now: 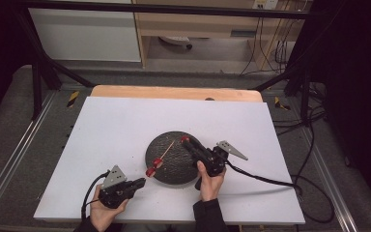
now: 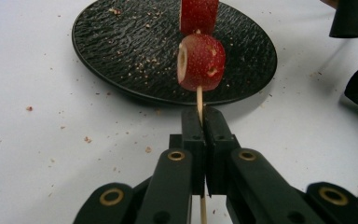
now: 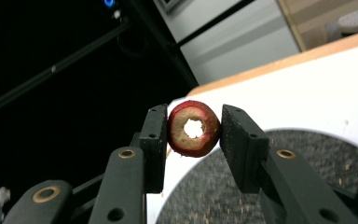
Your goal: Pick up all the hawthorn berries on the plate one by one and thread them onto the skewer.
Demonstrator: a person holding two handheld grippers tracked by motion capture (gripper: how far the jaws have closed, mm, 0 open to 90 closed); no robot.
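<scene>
A thin wooden skewer (image 2: 199, 99) carries two red cored fruit pieces, the nearer one (image 2: 201, 62) and a farther one (image 2: 199, 14). My left gripper (image 2: 204, 114) is shut on the skewer's lower end. In the high view the left gripper (image 1: 142, 182) sits at the front left edge of the black round plate (image 1: 174, 169), with the skewered pieces (image 1: 153, 167) over the plate's rim. My right gripper (image 3: 194, 133) is shut on a red fruit ring (image 3: 194, 129) with a hole through its middle. In the high view the right gripper (image 1: 186, 141) holds it over the plate, close to the skewer tip (image 1: 173, 142).
The textured black plate (image 2: 135, 51) rests on a white table sheet (image 1: 116, 125), with small crumbs scattered on both. Cables trail off the table's right side (image 1: 270, 180). A wooden table edge (image 1: 174, 92) runs along the back.
</scene>
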